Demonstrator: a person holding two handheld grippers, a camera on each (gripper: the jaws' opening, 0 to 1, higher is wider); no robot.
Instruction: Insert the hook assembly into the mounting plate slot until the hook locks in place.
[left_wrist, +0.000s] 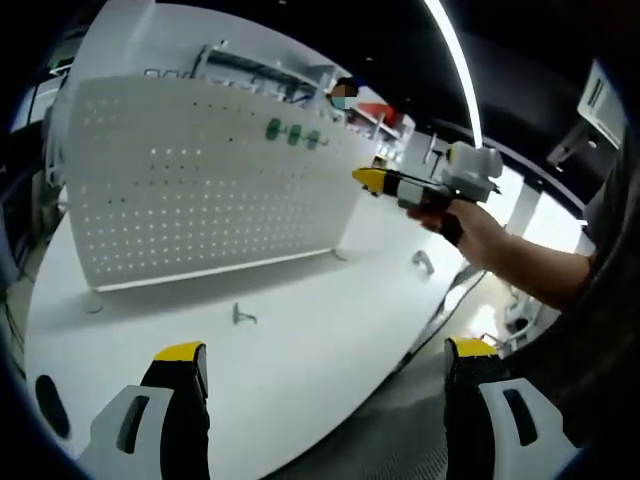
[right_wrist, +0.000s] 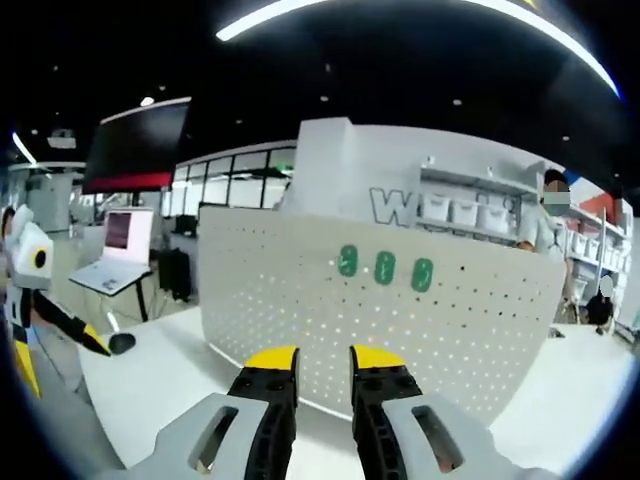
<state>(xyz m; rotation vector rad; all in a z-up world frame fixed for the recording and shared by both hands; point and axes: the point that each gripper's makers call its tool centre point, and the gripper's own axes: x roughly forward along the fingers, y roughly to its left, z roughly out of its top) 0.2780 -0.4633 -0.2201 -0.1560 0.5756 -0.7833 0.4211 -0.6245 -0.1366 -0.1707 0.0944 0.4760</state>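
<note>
Left gripper view: the left gripper (left_wrist: 325, 365), jaws wide apart and empty, hovers over a white table (left_wrist: 300, 340). Two metal hooks (left_wrist: 243, 315) lie on it, apart, before an upright pegboard (left_wrist: 200, 180). The right gripper (left_wrist: 375, 180) reaches toward the board.

Right gripper view: the right gripper (right_wrist: 322, 365), jaws nearly together, apparently empty, faces the pegboard (right_wrist: 380, 310). Nothing looks inserted yet.

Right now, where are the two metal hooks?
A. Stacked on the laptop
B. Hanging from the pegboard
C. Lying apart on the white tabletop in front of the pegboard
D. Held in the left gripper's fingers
C: in the left gripper view one hook lies on the white table below the pegboard and the other hook lies off by the table's edge, neither touched by a gripper.
</note>
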